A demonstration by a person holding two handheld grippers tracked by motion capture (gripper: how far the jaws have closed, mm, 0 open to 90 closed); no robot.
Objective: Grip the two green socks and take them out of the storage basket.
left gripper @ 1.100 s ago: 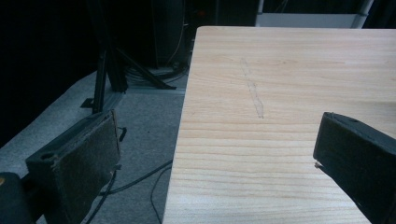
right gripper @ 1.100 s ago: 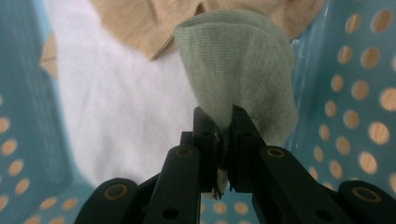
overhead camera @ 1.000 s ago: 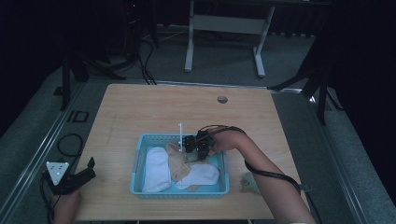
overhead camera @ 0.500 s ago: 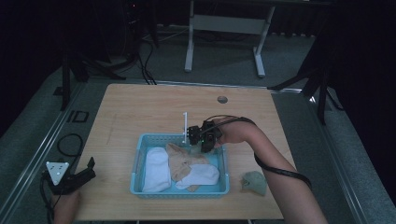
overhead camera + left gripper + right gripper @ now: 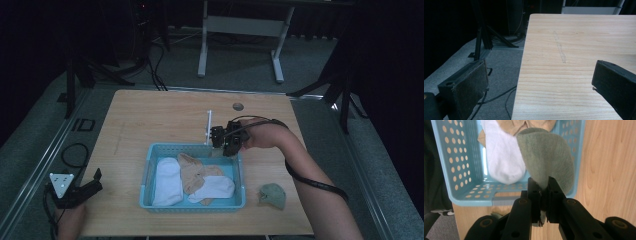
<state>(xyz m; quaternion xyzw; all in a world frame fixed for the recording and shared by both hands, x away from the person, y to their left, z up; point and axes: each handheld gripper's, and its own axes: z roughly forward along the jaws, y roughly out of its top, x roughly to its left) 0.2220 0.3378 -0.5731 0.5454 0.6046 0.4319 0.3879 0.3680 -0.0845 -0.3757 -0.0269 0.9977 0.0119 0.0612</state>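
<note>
My right gripper [image 5: 223,142] hovers over the far rim of a blue perforated basket [image 5: 146,175]. It is shut on a grey-green sock [image 5: 546,157], which hangs from the jaws above the basket's wall [image 5: 451,170]. Inside lie a white sock [image 5: 166,181], a tan sock [image 5: 192,170] and another white sock [image 5: 215,189]; a white sock [image 5: 501,157] is close below the held one. A second green sock [image 5: 272,195] lies crumpled on the table, right of the basket. My left gripper [image 5: 80,189] rests at the table's near left corner, open and empty [image 5: 541,87].
The wooden table [image 5: 165,115] has a round cable hole [image 5: 238,106] near its far edge. A thin white rod [image 5: 208,127] stands beside the right gripper. Cables and dark stand legs [image 5: 484,37] are on the floor off the table's left edge.
The right gripper has moved toward the far right of the basket with the sock in it. As the forearm shifted, the green sock on the table came into sight. The left gripper stayed put.
</note>
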